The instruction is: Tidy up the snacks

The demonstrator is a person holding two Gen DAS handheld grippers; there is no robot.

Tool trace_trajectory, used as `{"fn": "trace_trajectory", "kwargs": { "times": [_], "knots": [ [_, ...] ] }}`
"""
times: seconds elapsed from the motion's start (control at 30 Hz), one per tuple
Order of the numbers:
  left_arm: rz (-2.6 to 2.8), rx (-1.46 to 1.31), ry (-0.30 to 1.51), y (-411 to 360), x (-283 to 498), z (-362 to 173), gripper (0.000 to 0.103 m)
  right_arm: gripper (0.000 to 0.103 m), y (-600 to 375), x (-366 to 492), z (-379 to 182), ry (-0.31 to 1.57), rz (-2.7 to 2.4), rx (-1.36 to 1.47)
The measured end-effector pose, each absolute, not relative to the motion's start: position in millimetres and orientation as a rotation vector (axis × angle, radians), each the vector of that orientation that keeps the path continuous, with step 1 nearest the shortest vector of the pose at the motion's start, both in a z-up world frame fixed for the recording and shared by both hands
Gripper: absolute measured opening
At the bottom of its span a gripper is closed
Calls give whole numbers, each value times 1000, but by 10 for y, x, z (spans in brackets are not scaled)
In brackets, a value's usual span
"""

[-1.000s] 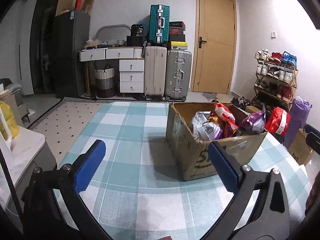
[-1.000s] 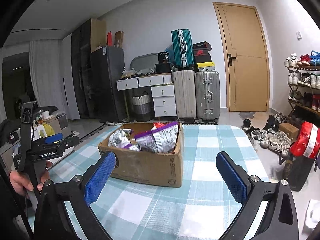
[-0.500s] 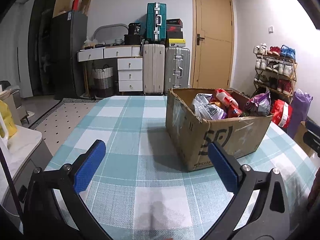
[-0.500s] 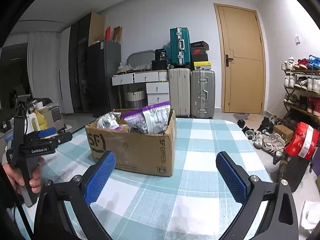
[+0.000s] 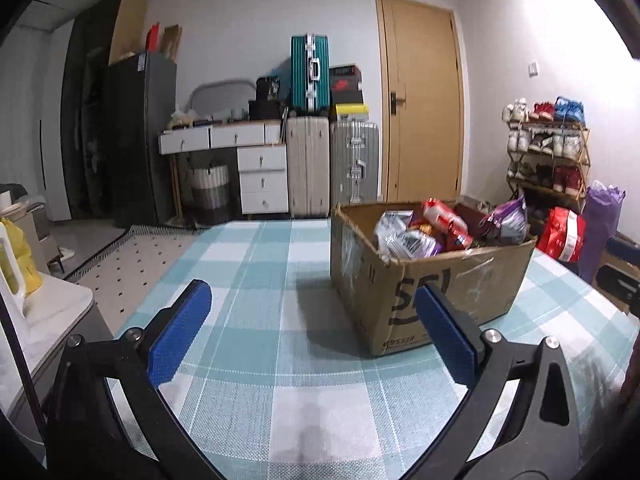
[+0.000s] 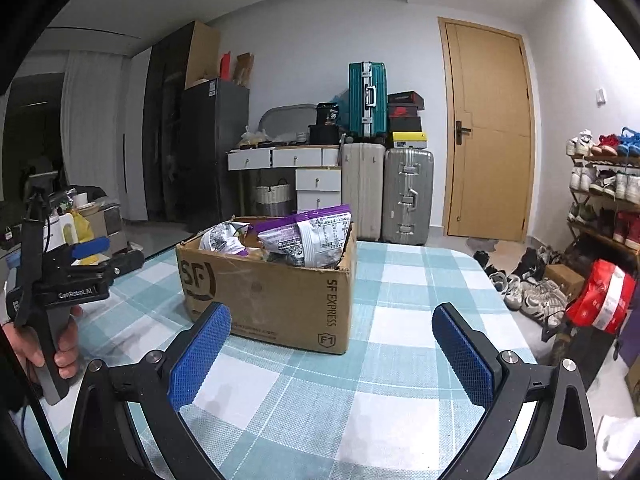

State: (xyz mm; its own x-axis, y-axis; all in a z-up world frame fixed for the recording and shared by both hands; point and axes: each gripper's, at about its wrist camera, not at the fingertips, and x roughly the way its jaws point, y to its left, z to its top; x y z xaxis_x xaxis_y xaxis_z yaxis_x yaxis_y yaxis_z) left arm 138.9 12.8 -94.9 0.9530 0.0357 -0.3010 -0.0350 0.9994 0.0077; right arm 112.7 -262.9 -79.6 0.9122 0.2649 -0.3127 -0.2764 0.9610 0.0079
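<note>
A checked teal worktop (image 5: 256,344) carried a snack-filled cardboard box (image 6: 276,292); suitcases (image 6: 384,192) lined the wall; both grippers' jaws stood spread, empty.

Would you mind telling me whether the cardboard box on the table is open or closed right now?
Open. The cardboard box has no flaps covering its top, and snack bags stick up above its rim in both wrist views.
</note>
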Motion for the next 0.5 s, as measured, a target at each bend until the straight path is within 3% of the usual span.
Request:
{"fn": "trace_trajectory", "kwargs": {
  "times": [0.5],
  "knots": [
    [43,-2,307,153,1376,-954,102,103,-2622,1121,-813,316,277,-38]
  ]
}}
